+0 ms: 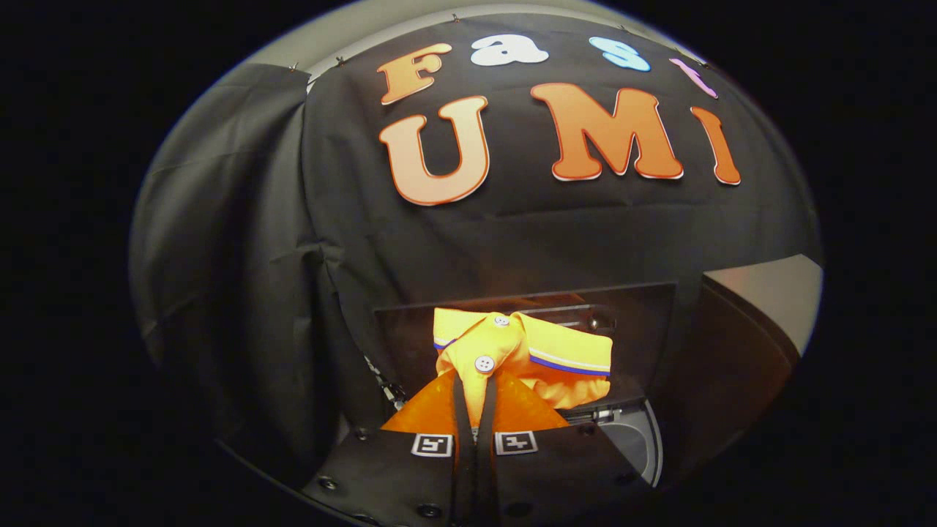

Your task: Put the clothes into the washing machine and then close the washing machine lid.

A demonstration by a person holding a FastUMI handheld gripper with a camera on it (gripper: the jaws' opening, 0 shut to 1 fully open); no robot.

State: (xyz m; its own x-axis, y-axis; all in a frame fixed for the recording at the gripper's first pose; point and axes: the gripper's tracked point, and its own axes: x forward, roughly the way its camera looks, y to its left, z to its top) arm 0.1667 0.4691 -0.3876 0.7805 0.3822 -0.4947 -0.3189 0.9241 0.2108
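Observation:
A yellow polo shirt (523,355) with white buttons and a blue-striped collar hangs bunched from my gripper (474,391). Both fingers are pressed together on the shirt's button placket, so the gripper is shut on it. The collar spreads just beyond the fingertips. Behind the shirt stands the washing machine's raised dark lid (629,322), which mirrors the shirt's colour. Part of the machine's grey rounded top rim (635,439) shows low beside the right finger. The drum opening is hidden by the shirt and the gripper body.
The booth's black cloth wall (512,234) hangs close behind the machine and folds around on the left (219,256). A pale wall strip (768,293) and a dark curved surface (732,359) lie to the right of the lid.

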